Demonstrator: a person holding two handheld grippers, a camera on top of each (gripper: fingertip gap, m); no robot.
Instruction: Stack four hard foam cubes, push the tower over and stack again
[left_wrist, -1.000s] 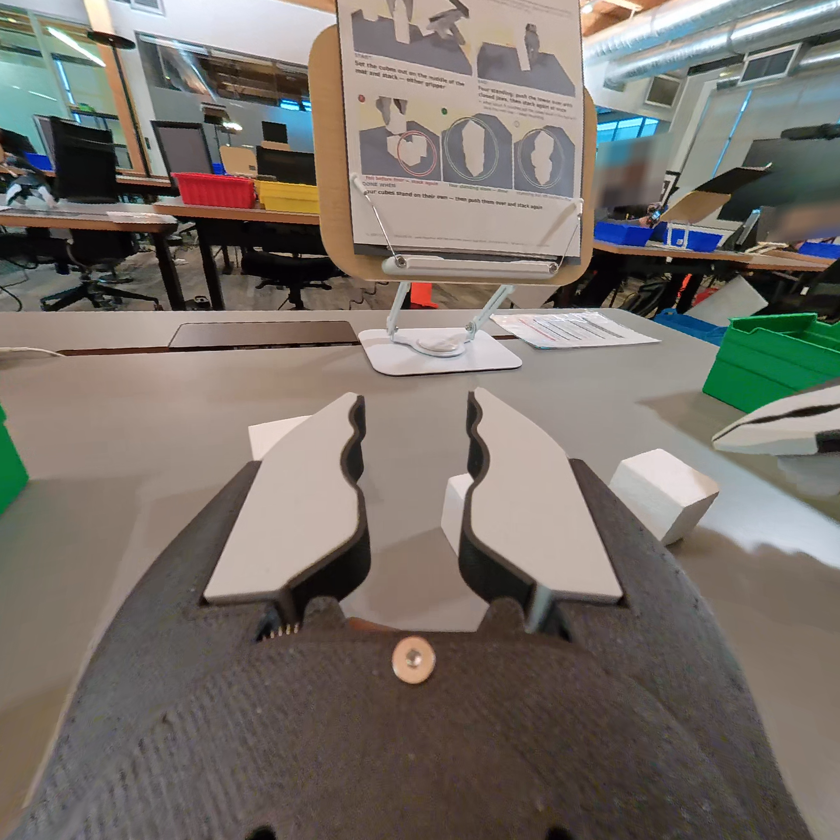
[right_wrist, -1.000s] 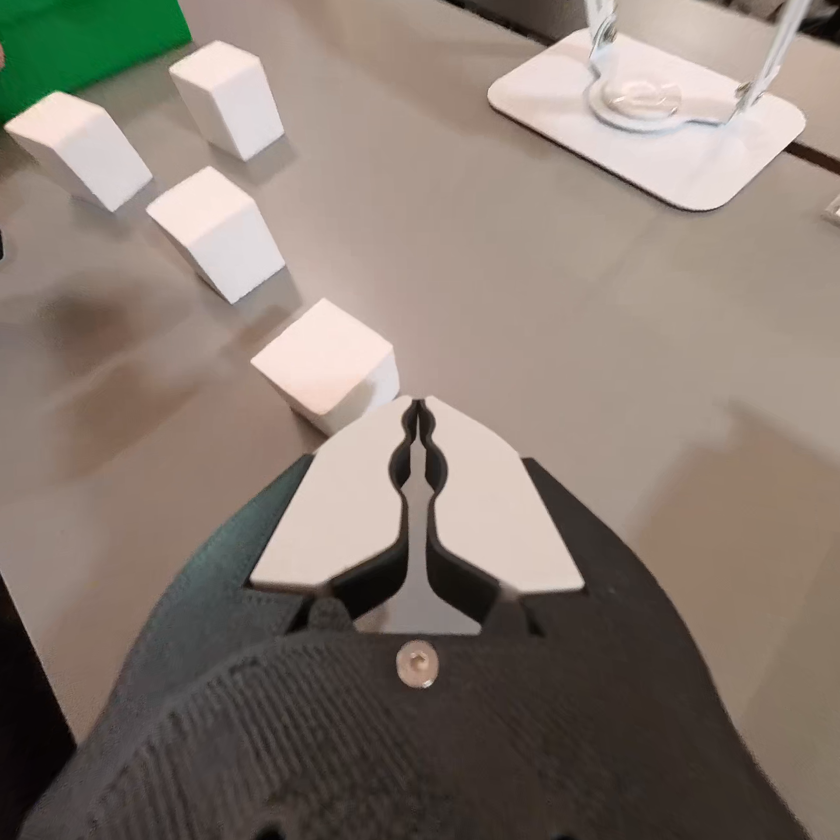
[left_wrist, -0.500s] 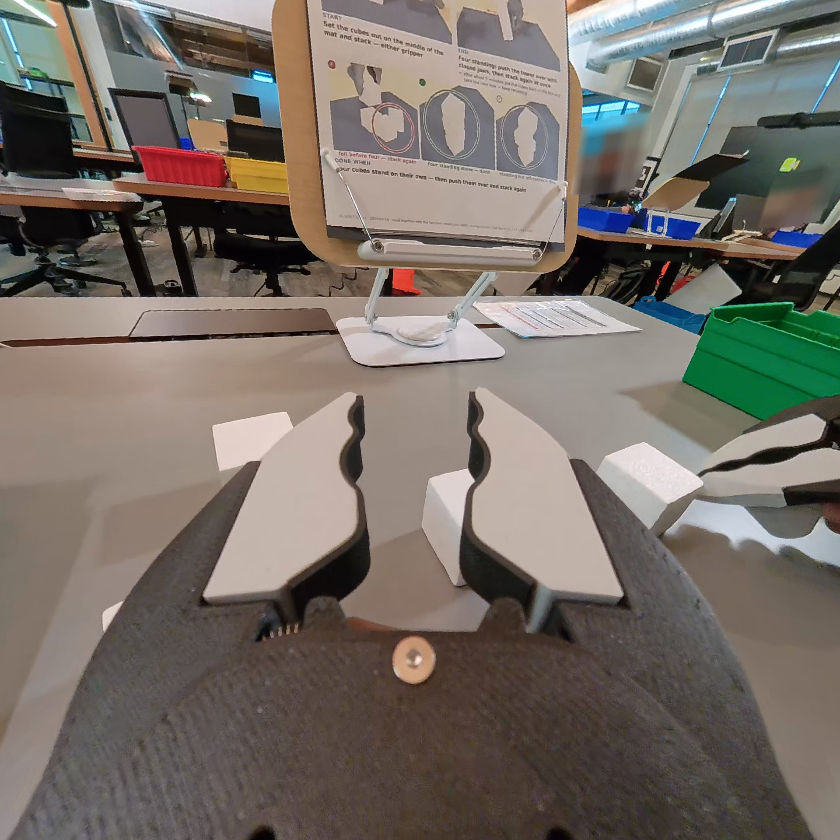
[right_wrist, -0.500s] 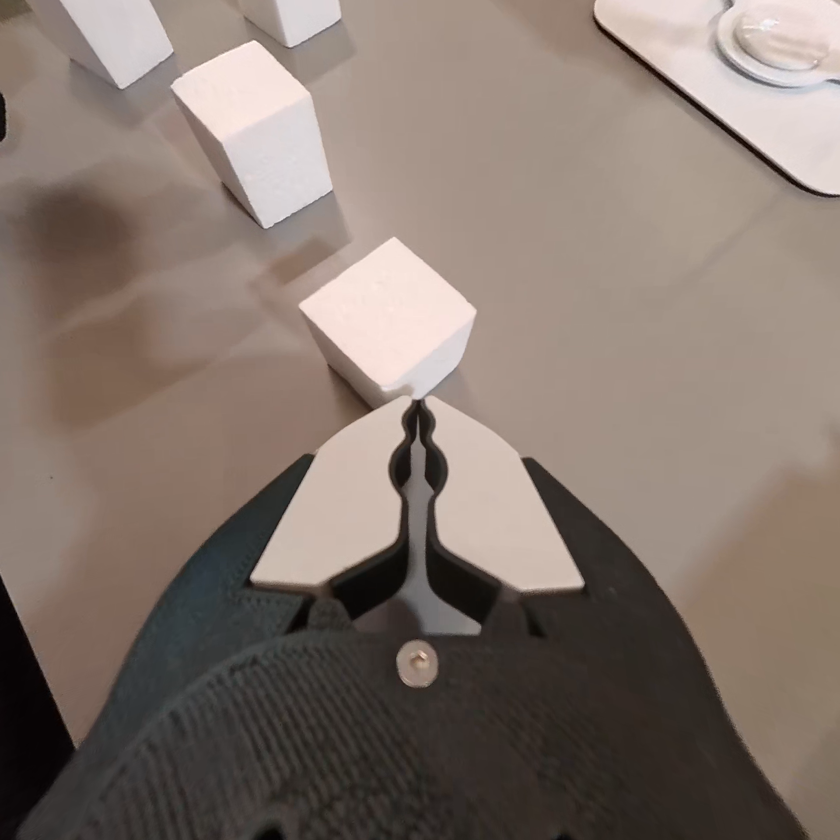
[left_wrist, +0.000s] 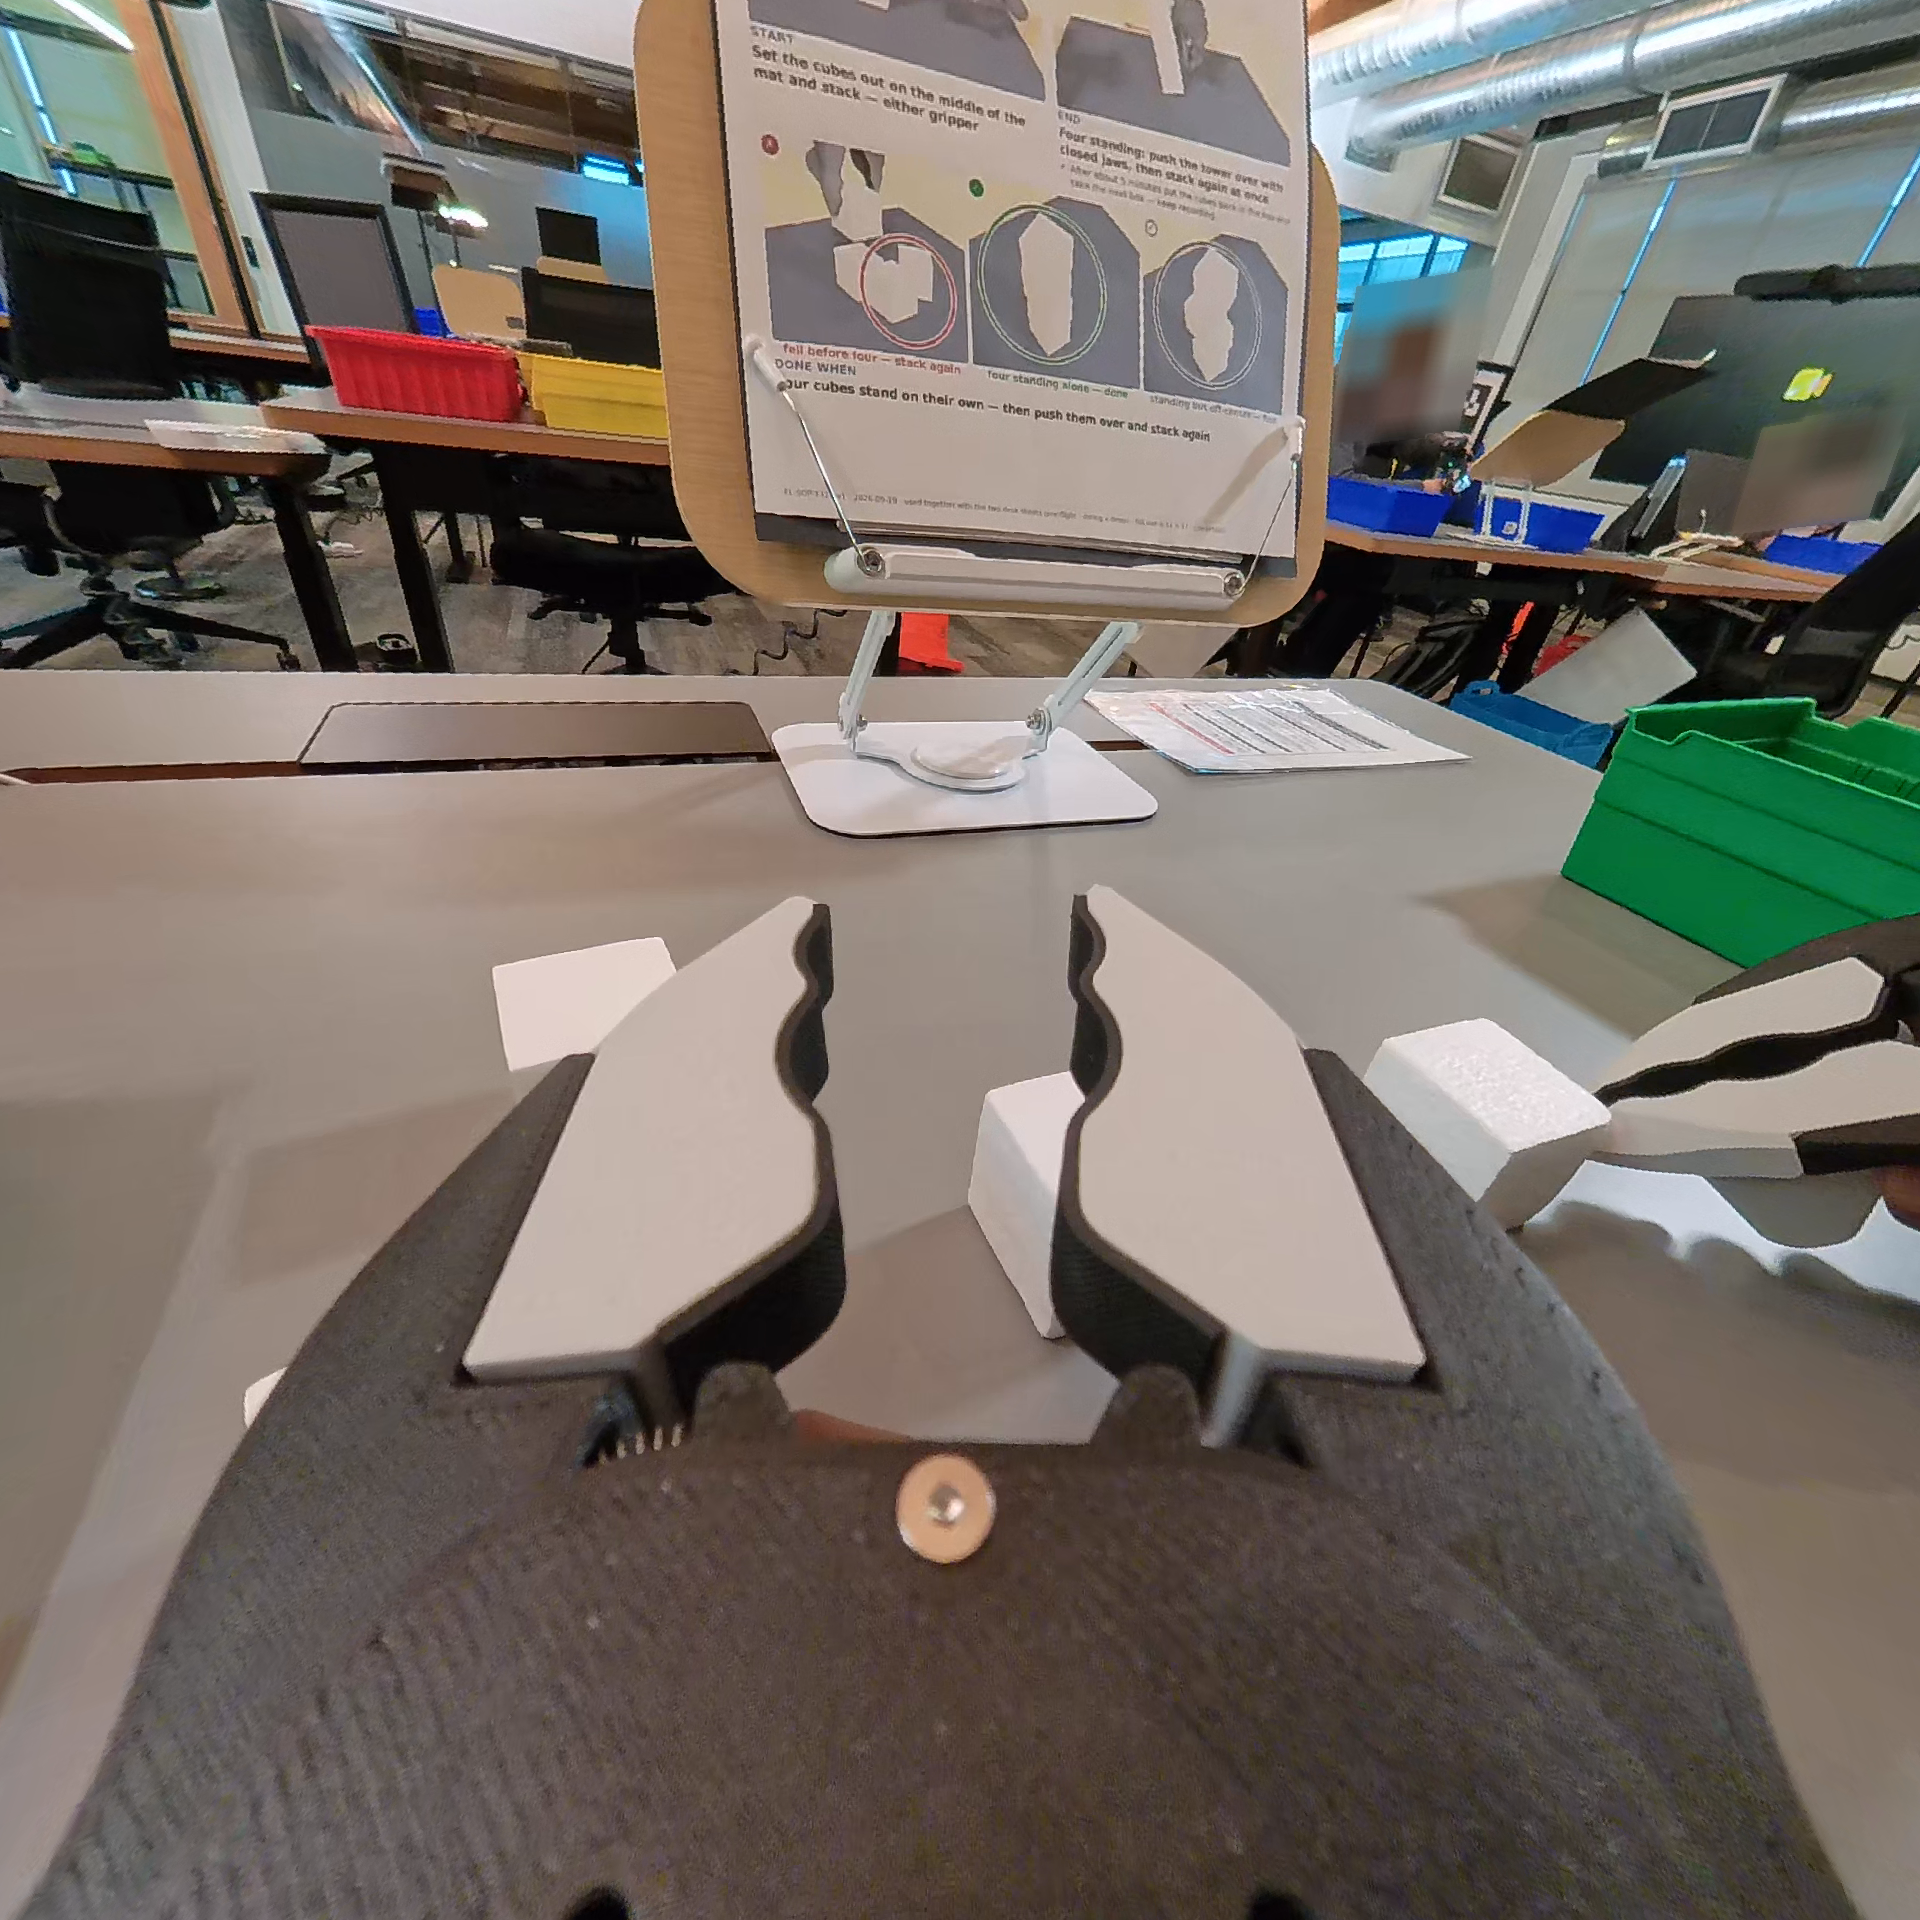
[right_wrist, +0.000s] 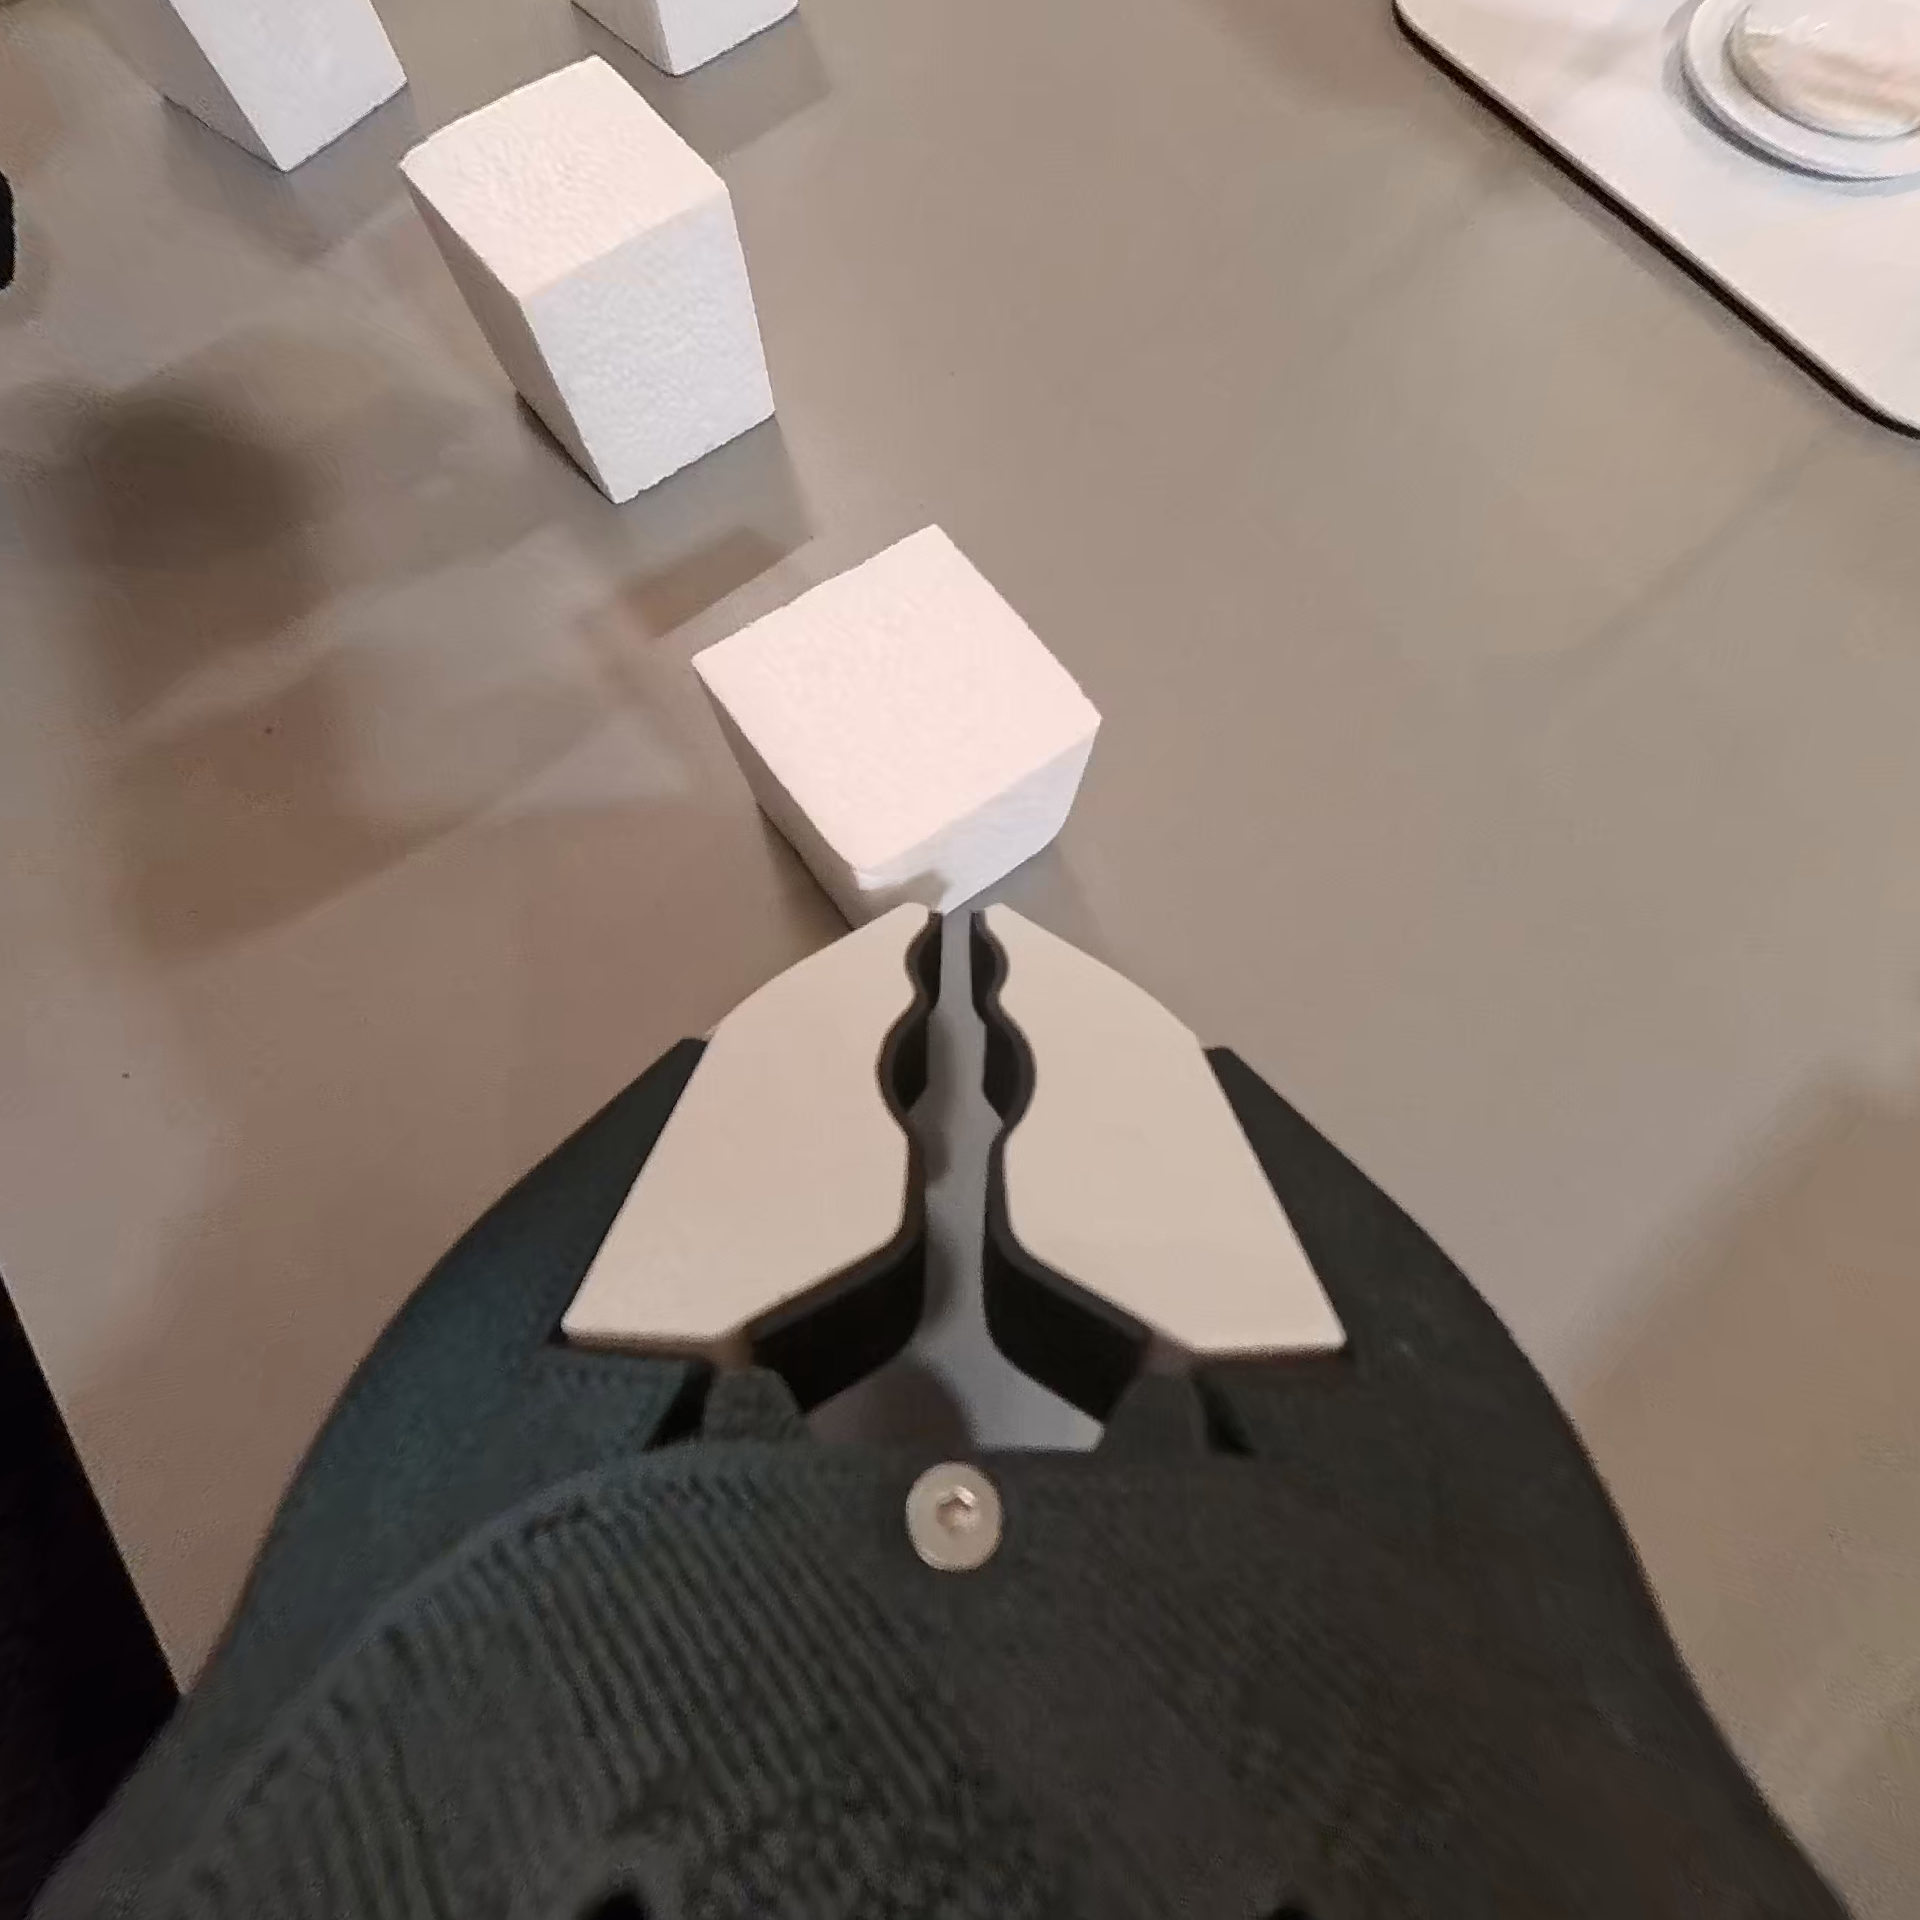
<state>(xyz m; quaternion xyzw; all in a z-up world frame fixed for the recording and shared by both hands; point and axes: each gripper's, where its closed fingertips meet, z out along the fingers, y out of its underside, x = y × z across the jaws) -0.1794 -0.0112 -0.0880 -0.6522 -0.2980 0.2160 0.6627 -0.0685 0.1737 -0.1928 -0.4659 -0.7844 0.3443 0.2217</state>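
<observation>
Several white foam cubes lie apart on the grey table (left_wrist: 312, 935), none stacked. My left gripper (left_wrist: 951, 914) is open and empty, low over the table. One cube (left_wrist: 1018, 1184) shows partly behind its right finger, another (left_wrist: 577, 997) is beyond its left finger. My right gripper (right_wrist: 956, 914) is shut with only a thin slit, its tips touching the near corner of the nearest cube (right_wrist: 894, 727). That gripper (left_wrist: 1610, 1096) and cube (left_wrist: 1486, 1101) also show in the left wrist view. More cubes (right_wrist: 603, 281) (right_wrist: 281, 73) lie beyond in a row.
A document stand holding an instruction sheet (left_wrist: 987, 312) stands on its white base (left_wrist: 966, 790) at the back centre; the base also shows in the right wrist view (right_wrist: 1714, 156). A green bin (left_wrist: 1766, 831) sits at the right, a paper sheet (left_wrist: 1268, 727) behind it. The table's edge (right_wrist: 62, 1351) runs at lower left. The grippers' ends are close to 25 cm from one another.
My right gripper has moved forward to the nearest cube and its tips now touch the cube's corner. My left gripper has shifted slightly and stays open.
</observation>
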